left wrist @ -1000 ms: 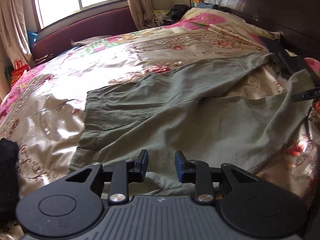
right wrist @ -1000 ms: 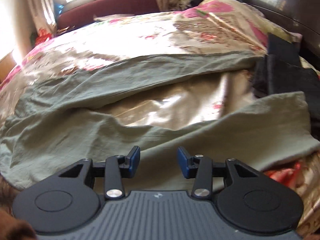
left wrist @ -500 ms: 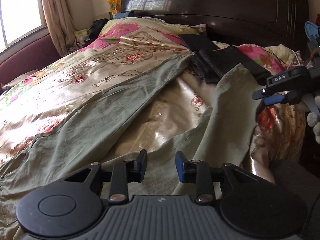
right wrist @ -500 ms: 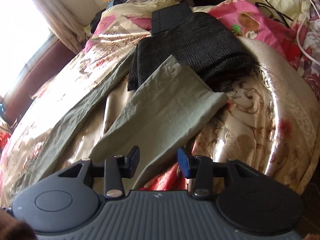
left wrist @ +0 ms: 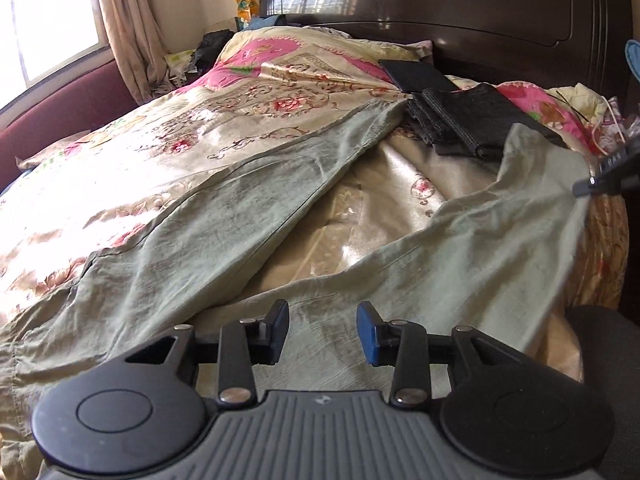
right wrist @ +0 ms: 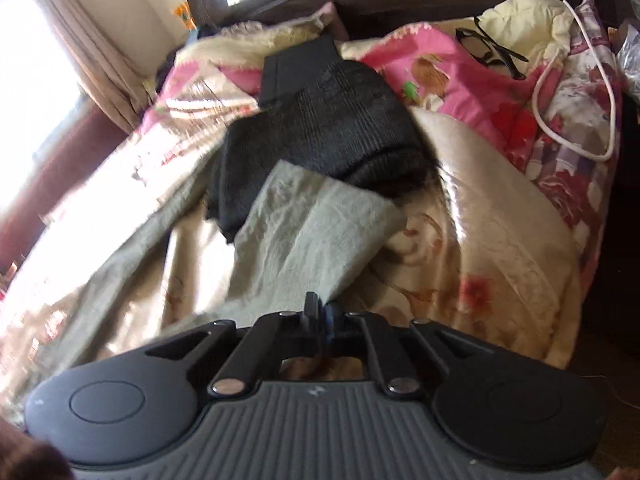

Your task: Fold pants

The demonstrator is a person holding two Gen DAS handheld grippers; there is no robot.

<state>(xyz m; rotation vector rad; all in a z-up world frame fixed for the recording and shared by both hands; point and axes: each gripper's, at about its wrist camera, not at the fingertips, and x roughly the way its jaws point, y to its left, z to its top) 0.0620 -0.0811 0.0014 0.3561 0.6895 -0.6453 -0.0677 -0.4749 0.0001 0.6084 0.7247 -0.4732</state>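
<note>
Right tool [right wrist: 320, 312] newly clamped on pants [right wrist: 304, 236] leg edge; left tool [left wrist: 323, 332] apart, widening, over pants.

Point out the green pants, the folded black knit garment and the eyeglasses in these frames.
green pants [left wrist: 224, 216], left wrist view, on the far leg's mid section.
black knit garment [right wrist: 340, 120], right wrist view, on its ribbed top face.
eyeglasses [right wrist: 486, 50], right wrist view, on the black frame by the lenses.

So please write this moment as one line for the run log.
stage: grasp pant leg | left gripper: opening, jaws apart over pants, nothing held | right gripper: just closed on edge of near leg | fold: not yet done
</note>
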